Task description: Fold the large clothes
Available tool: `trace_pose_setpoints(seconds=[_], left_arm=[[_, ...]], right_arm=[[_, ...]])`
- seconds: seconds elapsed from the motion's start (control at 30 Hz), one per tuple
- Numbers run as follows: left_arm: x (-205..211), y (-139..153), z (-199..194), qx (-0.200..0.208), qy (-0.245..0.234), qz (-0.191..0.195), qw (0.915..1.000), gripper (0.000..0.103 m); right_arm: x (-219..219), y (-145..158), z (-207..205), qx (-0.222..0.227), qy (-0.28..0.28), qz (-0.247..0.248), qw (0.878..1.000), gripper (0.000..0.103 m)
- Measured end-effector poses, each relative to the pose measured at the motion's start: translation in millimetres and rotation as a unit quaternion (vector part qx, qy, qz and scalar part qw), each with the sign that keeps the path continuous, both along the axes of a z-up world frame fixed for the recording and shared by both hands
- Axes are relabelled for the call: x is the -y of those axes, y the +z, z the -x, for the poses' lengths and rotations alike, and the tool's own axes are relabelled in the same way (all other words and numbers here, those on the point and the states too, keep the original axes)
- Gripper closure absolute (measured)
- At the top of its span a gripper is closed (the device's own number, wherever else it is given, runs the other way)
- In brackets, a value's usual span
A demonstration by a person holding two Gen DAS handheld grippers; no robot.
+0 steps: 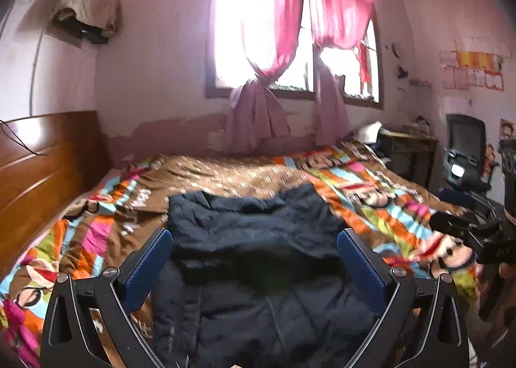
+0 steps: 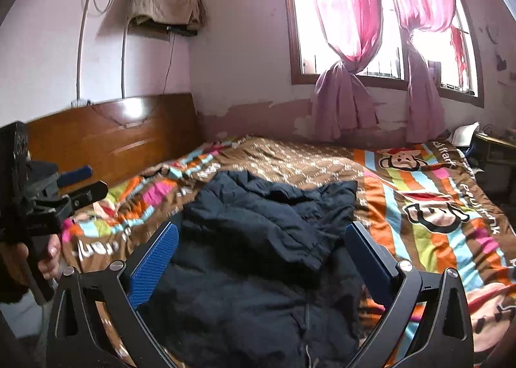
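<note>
Spread across the middle of a bed, a dark navy padded jacket lies on a bright cartoon-print bedspread with brown, orange, pink and blue stripes. From the left wrist view, the jacket's upper part looks folded back over its lower body, and a zip line runs down the front toward the camera. The left gripper hangs above the jacket with its two blue-padded fingers spread wide, one on each side of the garment, holding nothing. From the right wrist view, the right gripper is likewise spread wide and empty above the jacket, whose far edge bunches into rumpled folds on the bedspread. The left gripper also shows at the left edge of the right view, held by a hand beside the bed. A wooden headboard stands at the left end of the bed. Behind the bed, pink curtains knotted in the middle hang over a bright window. A black office chair sits in the far right corner.
</note>
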State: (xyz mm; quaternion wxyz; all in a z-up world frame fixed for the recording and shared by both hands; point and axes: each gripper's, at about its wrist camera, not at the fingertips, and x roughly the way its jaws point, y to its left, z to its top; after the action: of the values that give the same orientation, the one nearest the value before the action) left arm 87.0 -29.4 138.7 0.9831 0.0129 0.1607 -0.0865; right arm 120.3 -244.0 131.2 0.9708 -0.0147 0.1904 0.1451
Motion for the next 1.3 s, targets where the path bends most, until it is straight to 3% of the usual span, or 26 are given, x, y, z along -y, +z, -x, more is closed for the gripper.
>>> trace_pose_setpoints(seconds=[0.37,0.5,0.63,0.8,0.93,1.3], left_arm=[[-3.4,-88.0,28.3,-0.066,-0.014,-0.037,0.9970,0.000],[-3.9,-117.8,28.3,-0.102,-0.022,-0.045,0.9936,0.000],[-5.6,-139.4,25.8,-0.133,-0.025,-0.041,0.9899,0.000],[-4.7,-171.1,26.3,-0.181,-0.022,-0.056,0.9817,0.000],[-1.2,-195.1,28.5,-0.207,-0.013,-0.070,0.9757,0.000],[-4.7,-216.4,20.7,-0.252,0.009,-0.060,0.9658,0.000]], right_arm=[[9.4,-79.3,24.6,-0.080,0.000,0.073,0.994,0.002],[9.5,-120.0,20.3,-0.144,0.006,0.094,0.985,0.002],[13.7,-157.1,10.5,-0.214,0.007,0.074,0.974,0.002],[7.1,-195.3,3.0,-0.260,-0.029,0.113,0.959,0.002],[-3.5,-212.7,-2.4,-0.254,-0.057,0.162,0.952,0.002],[-11.6,-216.9,-18.9,-0.200,-0.090,0.163,0.962,0.002]])
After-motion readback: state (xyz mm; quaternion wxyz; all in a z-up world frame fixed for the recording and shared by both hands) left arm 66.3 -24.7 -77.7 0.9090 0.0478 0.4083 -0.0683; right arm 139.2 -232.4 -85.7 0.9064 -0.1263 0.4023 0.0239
